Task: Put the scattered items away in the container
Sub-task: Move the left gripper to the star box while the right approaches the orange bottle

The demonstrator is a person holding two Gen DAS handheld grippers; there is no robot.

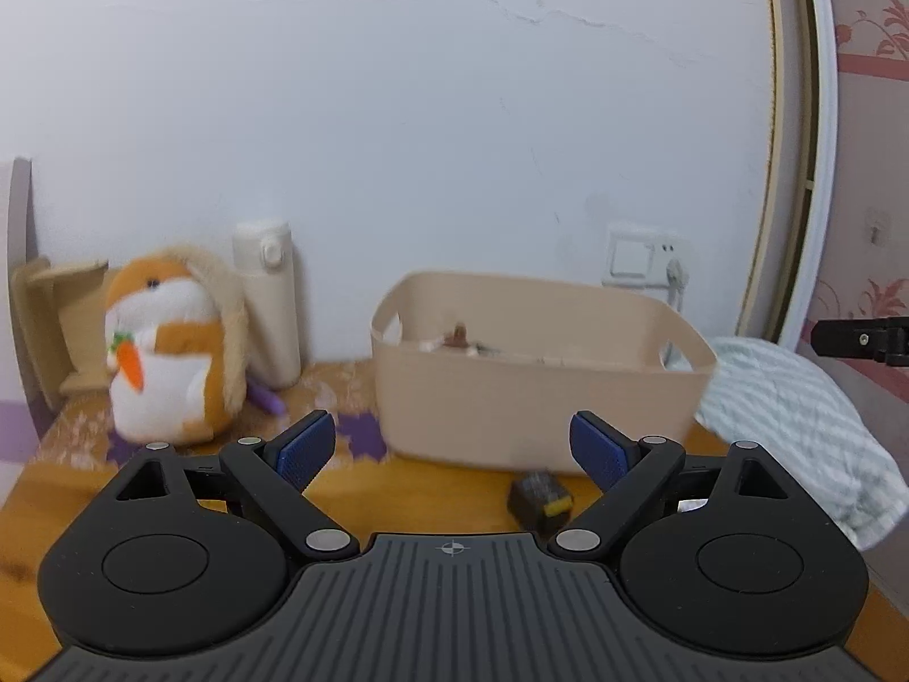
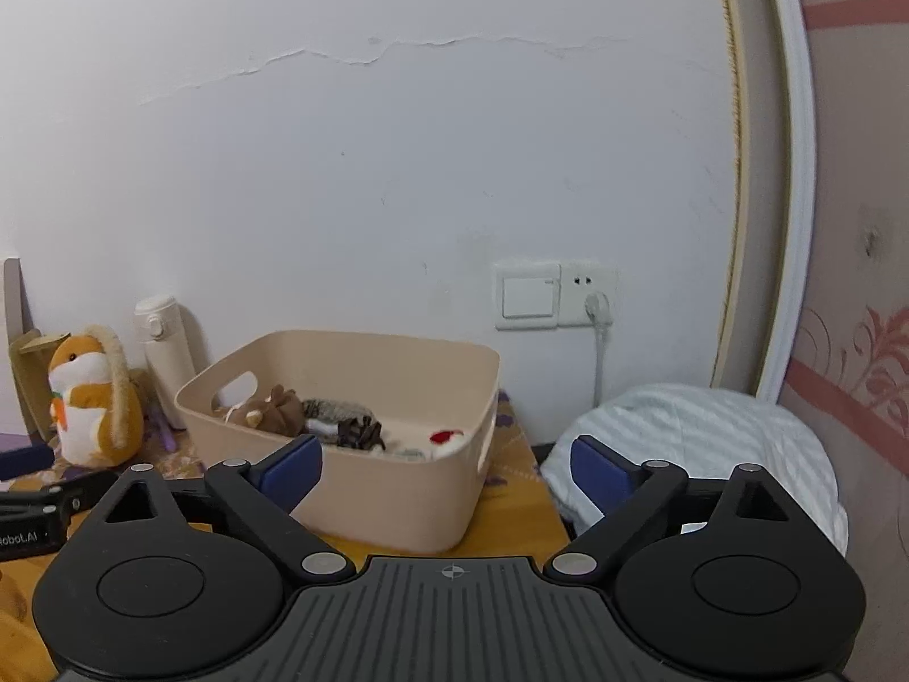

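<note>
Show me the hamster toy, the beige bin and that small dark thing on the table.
Hamster plush [image 1: 170,352], left wrist view, belly.
Beige bin [image 2: 397,489], right wrist view, front wall.
Small dark object [image 1: 537,497], left wrist view, top.

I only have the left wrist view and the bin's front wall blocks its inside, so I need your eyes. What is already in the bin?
Observer: The beige bin holds a brown plush, a grey striped item, a dark piece and a red-and-white item.
Operator: Is it full?
Observer: No, the floor along its right side is bare.
Operator: Is the right gripper carrying anything?
Observer: No, the right gripper is open, with nothing between its pads.
</note>
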